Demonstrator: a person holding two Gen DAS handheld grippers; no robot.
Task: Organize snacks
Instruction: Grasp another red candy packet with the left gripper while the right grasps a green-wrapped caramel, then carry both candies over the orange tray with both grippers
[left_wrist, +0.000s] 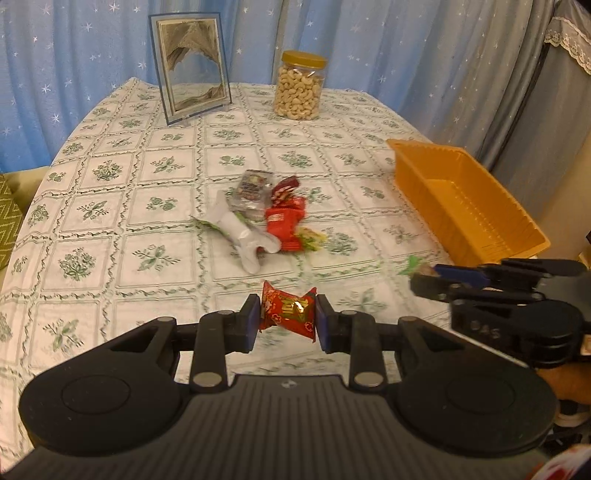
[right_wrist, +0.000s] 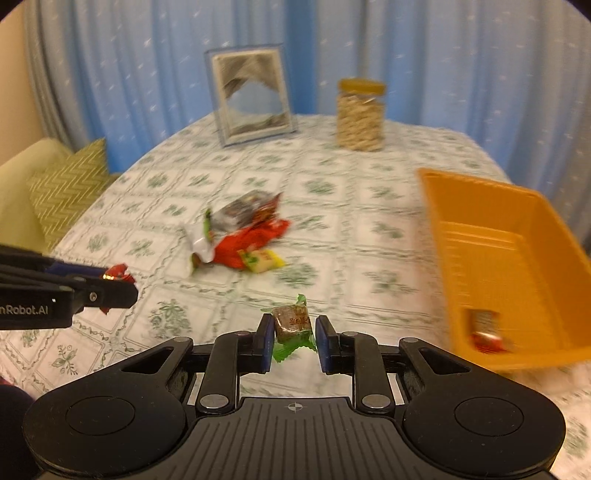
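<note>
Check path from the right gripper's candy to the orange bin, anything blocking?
Nothing visible in the way. The right gripper holds the green-wrapped candy above the tablecloth; the orange bin sits open to its right with only bare cloth between. The snack pile lies off to the left.

Each of the 2 fisheye cameras sat low behind its own gripper, looking forward and downward across the table (left_wrist: 110, 206) from close range. Both shared the snack pile (left_wrist: 266, 214), orange tray (left_wrist: 476, 206), cashew jar (left_wrist: 299, 86) and picture frame (left_wrist: 192, 66) (the right view was blurred).
</note>
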